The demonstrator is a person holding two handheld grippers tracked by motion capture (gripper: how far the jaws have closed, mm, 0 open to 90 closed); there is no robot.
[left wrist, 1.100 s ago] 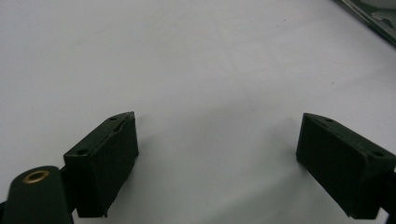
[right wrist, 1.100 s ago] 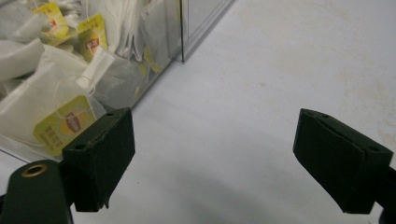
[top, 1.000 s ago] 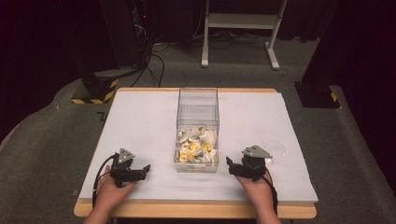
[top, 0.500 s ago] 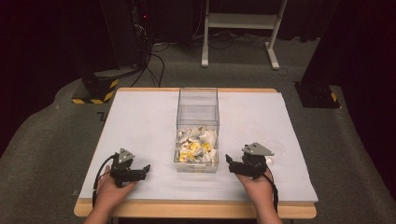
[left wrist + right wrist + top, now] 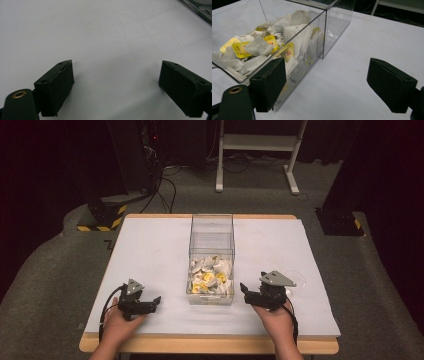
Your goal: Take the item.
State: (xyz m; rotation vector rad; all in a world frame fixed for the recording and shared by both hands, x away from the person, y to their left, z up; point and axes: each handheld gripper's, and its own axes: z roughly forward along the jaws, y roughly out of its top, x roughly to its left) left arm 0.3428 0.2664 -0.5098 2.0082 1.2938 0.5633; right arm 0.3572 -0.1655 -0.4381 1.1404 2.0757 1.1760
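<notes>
Comparing this moment with the earlier high-view pictures, almost nothing is found to have changed: the clear plastic box [image 5: 211, 262] stands in the same place at the middle of the white table cover [image 5: 150, 250], and the white and yellow tea-bag sachets [image 5: 210, 276] are heaped at its near end as before. The left gripper [image 5: 155, 301] is seen resting low on the cover to the left of the box, well apart from it; its jaws are spread wide in the left gripper view and nothing is held between them. The right gripper [image 5: 243, 290] is kept just beside the box's near right corner, with at most a slight shift from one second ago, too small to be stated with confidence. Its jaws are likewise spread wide and empty, and the box wall [image 5: 312, 47] and sachets [image 5: 257, 48] are seen close ahead in the right gripper view. From this stillness it is judged that the work on the sachets has not yet begun, and that a reach over the box rim by the right gripper would be called for first.
</notes>
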